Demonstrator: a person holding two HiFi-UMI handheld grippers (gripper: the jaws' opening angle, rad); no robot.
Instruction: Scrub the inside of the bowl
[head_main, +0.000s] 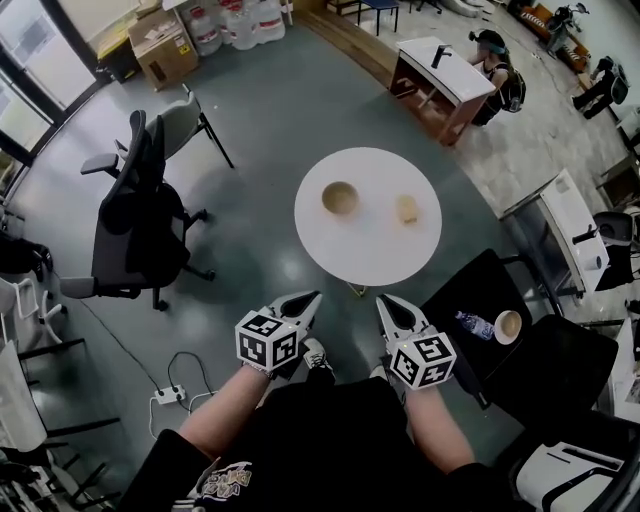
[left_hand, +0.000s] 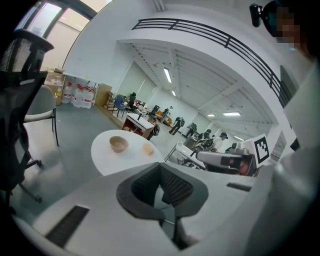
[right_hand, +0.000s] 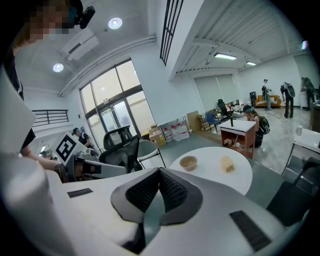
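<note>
pale tan bowl (head_main: 340, 198), round, upright, darker inside; sits on round white counter (head_main: 372, 262), left of tan sponge (head_main: 407, 209), apart. left gripper (head_main: 312, 298), right gripper (head_main: 384, 302) near counter edge; both fingers closed together, gripping nothing

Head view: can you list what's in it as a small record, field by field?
table: round, white
bowl: on the table, upright, looks empty
sponge: right of the bowl, not touching it
left gripper: shut, empty, short of the table
right gripper: shut, empty, short of the table
office chair: black, left of the table
</note>
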